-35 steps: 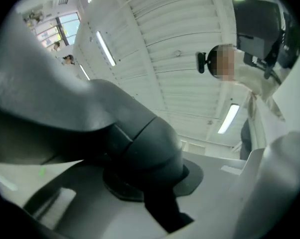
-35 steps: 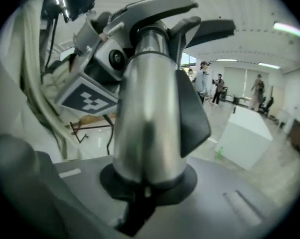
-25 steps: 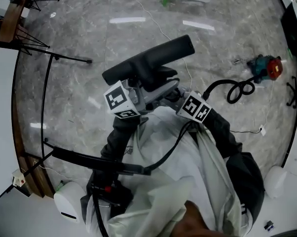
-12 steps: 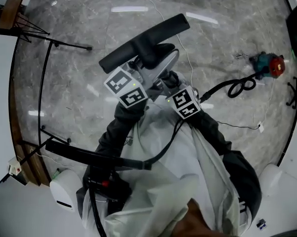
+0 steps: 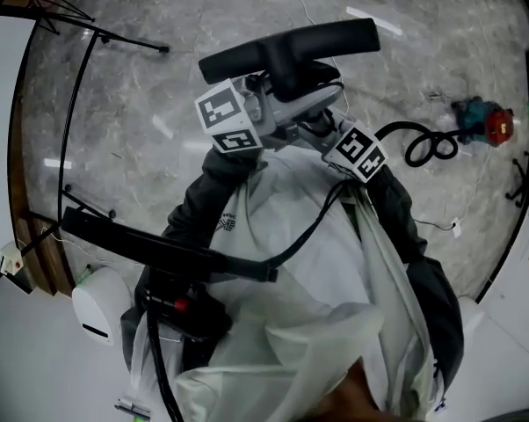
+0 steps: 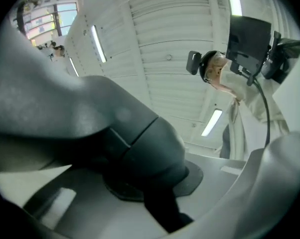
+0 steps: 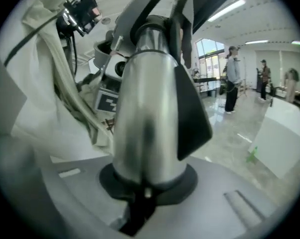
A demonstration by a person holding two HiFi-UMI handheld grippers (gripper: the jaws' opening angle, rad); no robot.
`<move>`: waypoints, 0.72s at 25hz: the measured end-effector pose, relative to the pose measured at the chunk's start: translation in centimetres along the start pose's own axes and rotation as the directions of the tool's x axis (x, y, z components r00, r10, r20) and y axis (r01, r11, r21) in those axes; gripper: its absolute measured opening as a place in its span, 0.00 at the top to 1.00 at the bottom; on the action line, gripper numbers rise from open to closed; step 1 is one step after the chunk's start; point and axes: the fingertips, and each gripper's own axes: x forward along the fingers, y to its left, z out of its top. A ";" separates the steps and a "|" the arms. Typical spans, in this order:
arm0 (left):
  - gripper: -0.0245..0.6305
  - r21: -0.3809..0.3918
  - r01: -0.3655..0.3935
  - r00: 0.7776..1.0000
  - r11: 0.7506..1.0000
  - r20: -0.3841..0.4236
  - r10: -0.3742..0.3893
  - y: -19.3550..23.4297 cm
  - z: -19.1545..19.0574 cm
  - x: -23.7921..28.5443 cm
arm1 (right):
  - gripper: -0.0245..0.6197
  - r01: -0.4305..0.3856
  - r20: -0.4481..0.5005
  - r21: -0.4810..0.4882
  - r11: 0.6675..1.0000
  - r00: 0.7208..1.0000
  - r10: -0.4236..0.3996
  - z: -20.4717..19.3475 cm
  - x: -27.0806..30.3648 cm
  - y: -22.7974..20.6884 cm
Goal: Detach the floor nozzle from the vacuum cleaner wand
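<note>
The black floor nozzle (image 5: 291,47) lies crosswise at the top of the head view, on the end of the silver wand (image 5: 304,104). My left gripper (image 5: 273,95), with its marker cube, is shut on the nozzle's dark grey neck (image 6: 140,148), which fills the left gripper view. My right gripper (image 5: 326,130) is shut on the wand's silver tube (image 7: 147,118), just behind the neck. The two grippers sit close together in front of my white coat. The jaw tips are hidden in the head view.
A black hose loop (image 5: 423,148) and a teal and red tool (image 5: 484,121) lie on the marble floor at the right. Black stand legs (image 5: 97,29) reach in at the upper left. A black bar (image 5: 159,249) crosses low on the left. People (image 7: 233,78) stand far off.
Nozzle, wand and both grippers now sit higher and a little to the right in the head view. The nozzle lies more level than before. Both grips look unchanged.
</note>
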 end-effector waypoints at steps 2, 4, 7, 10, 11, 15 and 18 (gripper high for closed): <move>0.85 -0.014 -0.156 0.988 0.988 -0.009 0.156 1.8 -0.2 -0.4 | 0.89 0.180 0.006 0.039 0.983 0.983 -0.181 -0.1 0.5 -1.5; 0.85 -0.020 -0.337 0.941 0.941 -0.035 0.336 4.2 -0.4 -1.5 | 0.89 0.335 -0.015 0.069 0.940 0.942 -0.335 -0.1 1.3 -2.8; 0.85 -0.038 -0.464 0.886 0.885 -0.052 0.462 6.6 -0.6 -2.8 | 0.89 0.393 -0.050 0.077 0.916 0.919 -0.390 -0.2 2.3 -3.7; 0.85 -0.021 -0.363 0.931 0.932 -0.054 0.361 4.9 -0.2 -2.4 | 0.89 0.309 -0.029 0.034 0.951 0.951 -0.308 0.1 2.4 -2.8; 0.85 -0.010 -0.302 0.952 0.953 -0.050 0.301 3.8 -0.1 -2.2 | 0.89 0.251 -0.020 0.014 0.968 0.968 -0.251 0.1 2.3 -2.1; 0.85 0.024 0.009 1.000 1.000 -0.018 -0.009 -1.1 -0.3 -1.8 | 0.89 -0.072 -0.020 -0.041 0.997 0.997 0.071 -0.5 1.1 1.8; 0.85 0.013 0.066 0.998 0.998 -0.008 -0.066 -1.8 -0.7 -1.4 | 0.89 -0.190 -0.032 -0.024 0.981 0.981 0.189 -1.3 0.3 2.8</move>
